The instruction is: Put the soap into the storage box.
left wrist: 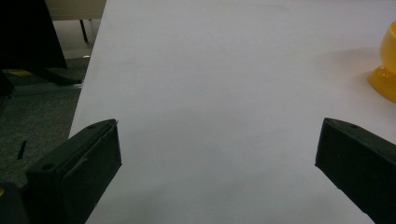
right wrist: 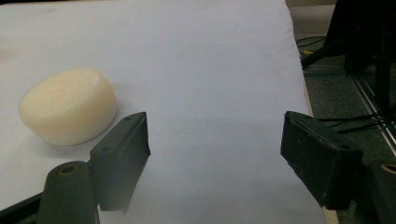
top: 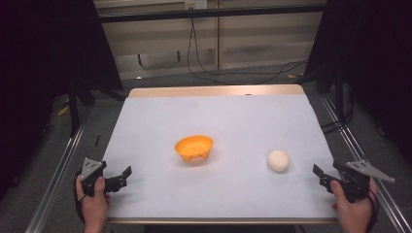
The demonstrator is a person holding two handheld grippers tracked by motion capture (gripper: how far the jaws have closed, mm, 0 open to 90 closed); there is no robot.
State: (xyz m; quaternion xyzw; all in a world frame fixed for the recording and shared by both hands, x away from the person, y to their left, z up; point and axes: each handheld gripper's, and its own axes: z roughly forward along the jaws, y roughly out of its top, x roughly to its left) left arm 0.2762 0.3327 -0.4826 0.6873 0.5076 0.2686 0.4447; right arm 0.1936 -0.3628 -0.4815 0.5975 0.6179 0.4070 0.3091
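The left claw [top: 125, 175] is held in the person's left hand [top: 93, 201] at the near left corner of the desk [top: 223, 121], its jaws spread wide with nothing between them. In the left gripper view the two black jaws stand far apart over bare white surface, and the bowl [left wrist: 385, 65] is seen at the far right edge, well apart from the claw.

The right claw [top: 320, 175] is held in the right hand [top: 353, 208] at the near right corner, likewise released and empty. In the right gripper view a pale cream, rounded lump [right wrist: 69, 106] lies just beside and beyond the left-hand jaw, without contact.

From the high view, an orange bowl [top: 194, 148] stands upright near the middle of the desk, and the cream lump [top: 278, 160] rests to its right, near the right claw. Black cables [top: 204, 63] trail over the floor beyond the desk. No brand, label or writing can be read anywhere.
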